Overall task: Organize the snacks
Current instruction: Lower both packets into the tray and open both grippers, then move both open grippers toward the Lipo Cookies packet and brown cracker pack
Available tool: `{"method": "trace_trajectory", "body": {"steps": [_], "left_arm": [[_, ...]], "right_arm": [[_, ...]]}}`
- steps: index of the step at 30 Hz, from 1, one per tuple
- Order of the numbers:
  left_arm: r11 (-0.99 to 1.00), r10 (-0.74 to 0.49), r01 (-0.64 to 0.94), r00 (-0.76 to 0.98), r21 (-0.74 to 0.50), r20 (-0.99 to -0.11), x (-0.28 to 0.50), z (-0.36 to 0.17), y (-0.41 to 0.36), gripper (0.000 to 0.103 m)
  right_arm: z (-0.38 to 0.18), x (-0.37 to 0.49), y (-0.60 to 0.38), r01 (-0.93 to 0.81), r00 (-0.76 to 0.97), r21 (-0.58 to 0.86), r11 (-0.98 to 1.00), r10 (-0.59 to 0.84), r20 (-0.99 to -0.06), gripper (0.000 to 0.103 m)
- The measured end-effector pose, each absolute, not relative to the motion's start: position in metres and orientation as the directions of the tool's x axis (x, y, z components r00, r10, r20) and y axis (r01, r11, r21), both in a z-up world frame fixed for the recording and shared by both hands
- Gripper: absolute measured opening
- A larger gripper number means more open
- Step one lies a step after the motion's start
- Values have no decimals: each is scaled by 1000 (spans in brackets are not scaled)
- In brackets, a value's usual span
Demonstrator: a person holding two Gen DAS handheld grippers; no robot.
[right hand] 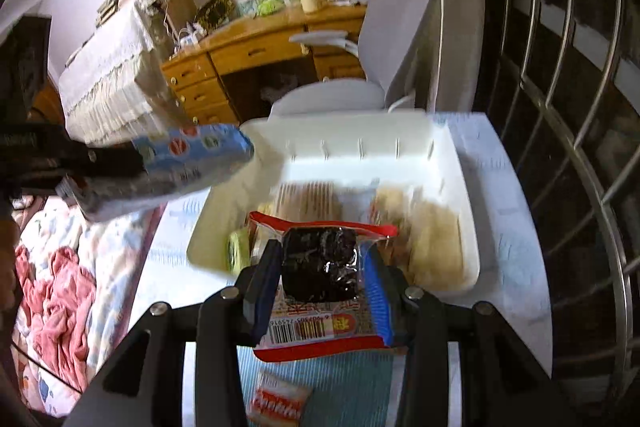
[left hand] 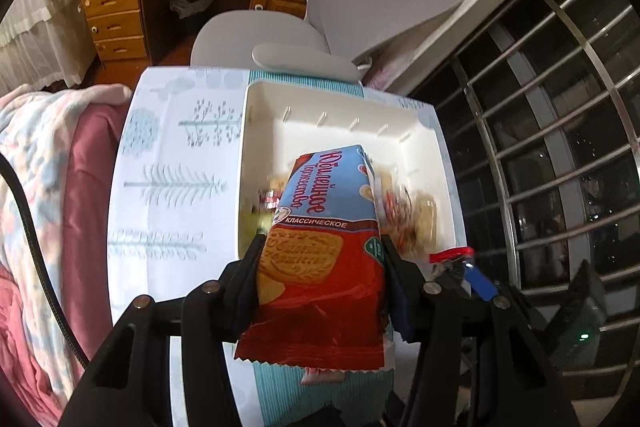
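Your left hand-held gripper point(left hand: 322, 263) pinches the biscuit pack point(left hand: 324, 247), your right point(right hand: 326, 279) the dark cake point(right hand: 320, 267); several snacks already fill the white bin point(right hand: 400, 135), one packet point(right hand: 278, 401) remains on the bench.

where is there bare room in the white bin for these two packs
The back of the white bin, below the ribbed far wall, is bare. The near half is crowded with wrapped snacks. Left of the bin, the tree-print tablecloth is free. Each claw, left and right, is full.
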State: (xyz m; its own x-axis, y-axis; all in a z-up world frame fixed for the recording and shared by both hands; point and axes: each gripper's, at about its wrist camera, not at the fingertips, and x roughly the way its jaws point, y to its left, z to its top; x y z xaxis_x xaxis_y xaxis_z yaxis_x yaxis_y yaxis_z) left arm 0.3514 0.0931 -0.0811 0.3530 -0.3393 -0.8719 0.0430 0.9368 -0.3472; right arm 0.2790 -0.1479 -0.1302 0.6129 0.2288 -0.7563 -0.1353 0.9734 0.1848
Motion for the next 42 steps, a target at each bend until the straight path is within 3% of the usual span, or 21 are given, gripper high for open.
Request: {"method": "trace_trajectory", "body": {"steps": [11,14,16,17,18,20,42], "left_arm": [[953,-279,9,408,-302,-869,395,-92,55,52],[952,-278,1,420,-306,-864,396,-96,49,53],[944,-296,-8,429,-331,-853,393,-97,50,55],[939,-308,-3,435,-343,-846,392,-95,50,59],[938,-313,3,439,-346,-843,390,-93,50,71],[939,-311,12,451,-343,-837,384,-88,50,76],[928,-369,187,354,-321,-859,267,-95,67,76]], "right_arm": [[-144,330,-154,-171,655,116,978,201,-728,43],[-151,335,-156,-165,642,129,978,206,-739,47],[-152,334,-156,-164,633,133,977,208,-746,58],[-151,333,-156,-162,631,131,978,205,-748,60],[-150,332,-156,-159,634,129,979,201,-747,63],[-146,326,-157,-146,638,135,980,198,-744,63],[-143,210,-162,85,645,166,982,73,-761,63]]}}
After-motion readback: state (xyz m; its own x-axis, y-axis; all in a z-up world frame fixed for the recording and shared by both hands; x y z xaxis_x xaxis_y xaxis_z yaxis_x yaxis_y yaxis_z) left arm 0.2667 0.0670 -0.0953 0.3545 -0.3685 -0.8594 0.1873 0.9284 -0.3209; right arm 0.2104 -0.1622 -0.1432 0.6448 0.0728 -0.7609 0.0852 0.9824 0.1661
